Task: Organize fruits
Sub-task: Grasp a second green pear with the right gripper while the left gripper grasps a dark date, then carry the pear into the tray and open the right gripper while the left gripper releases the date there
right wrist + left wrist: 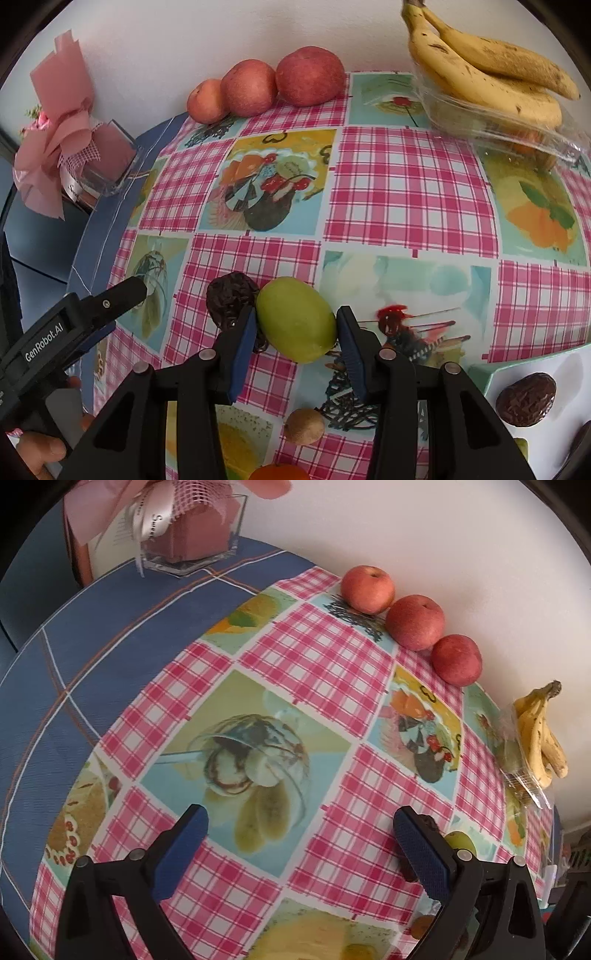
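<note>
The green fruit (297, 319) lies on the worktop (406, 192), on its checked cloth, between the blue pads of the right tongs (297, 332). The left pad is seen touching its side; the right pad sits just at the other flank, and whether it presses yet cannot be told. A wrinkled dark fruit (231, 301) rests against the green one, partly behind the left pad (it could be nudged or caught by mistake). The left tongs (299, 845) are held spread over bare cloth, nothing between them.

The green fruit is judged smooth, firm and fairly light, with a rounded skin that may slip from flat pads. It is best taken across its widest middle, with moderate pressure so the skin is not bruised. Three red apples (266, 86) are lined along the wall, bananas (487, 70) lie over a clear plastic pack (517, 129), and another dark fruit (526, 398) sits on a white tray (576, 365) at the right, likely the sorting place
</note>
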`<state>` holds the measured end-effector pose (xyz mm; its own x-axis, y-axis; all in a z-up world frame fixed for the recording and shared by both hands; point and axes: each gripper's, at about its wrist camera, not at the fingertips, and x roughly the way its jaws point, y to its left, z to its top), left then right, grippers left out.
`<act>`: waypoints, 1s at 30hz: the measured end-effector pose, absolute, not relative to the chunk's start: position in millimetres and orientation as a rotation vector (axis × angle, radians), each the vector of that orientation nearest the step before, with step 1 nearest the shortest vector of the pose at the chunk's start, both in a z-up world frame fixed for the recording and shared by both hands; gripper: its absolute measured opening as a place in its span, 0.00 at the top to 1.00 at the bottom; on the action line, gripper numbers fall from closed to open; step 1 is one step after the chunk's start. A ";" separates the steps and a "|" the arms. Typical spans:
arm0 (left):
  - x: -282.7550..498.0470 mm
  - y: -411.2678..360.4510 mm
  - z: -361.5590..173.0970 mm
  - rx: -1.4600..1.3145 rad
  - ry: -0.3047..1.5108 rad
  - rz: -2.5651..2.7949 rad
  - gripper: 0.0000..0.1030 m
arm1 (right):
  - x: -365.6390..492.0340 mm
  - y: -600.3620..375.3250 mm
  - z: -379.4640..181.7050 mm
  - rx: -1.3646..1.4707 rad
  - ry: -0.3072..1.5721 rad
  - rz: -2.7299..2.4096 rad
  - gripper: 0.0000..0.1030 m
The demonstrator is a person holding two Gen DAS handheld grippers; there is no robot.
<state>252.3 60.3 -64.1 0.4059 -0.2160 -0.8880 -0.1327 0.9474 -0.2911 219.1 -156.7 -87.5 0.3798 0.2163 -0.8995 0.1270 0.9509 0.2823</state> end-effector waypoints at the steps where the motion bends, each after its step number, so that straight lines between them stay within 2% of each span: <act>1: 252.2 58.1 -63.8 -0.342 1.158 -0.063 0.02 | 217.0 -160.8 -86.0 0.335 1.186 0.053 0.55; 4: 252.6 48.5 -64.0 -0.349 1.161 -0.105 0.07 | 214.3 -165.9 -82.1 0.312 1.175 0.017 0.55; 11: 252.5 11.5 -65.8 -0.344 1.185 -0.251 0.28 | 203.9 -196.9 -56.2 0.328 1.099 -0.049 0.55; 13: 252.8 0.5 -68.8 -0.336 1.197 -0.284 0.30 | 200.2 -206.9 -48.8 0.345 1.078 -0.058 0.55; 19: 253.4 -25.0 -80.5 -0.327 1.236 -0.339 0.52 | 192.1 -224.9 -34.9 0.358 1.060 -0.089 0.55; 21: 252.9 -28.2 -81.8 -0.321 1.238 -0.336 0.63 | 190.1 -225.7 -32.9 0.355 1.056 -0.087 0.55; 30: 247.0 -16.2 -65.1 -0.346 1.197 -0.333 0.65 | 180.4 -228.8 -24.3 0.376 1.033 -0.081 0.55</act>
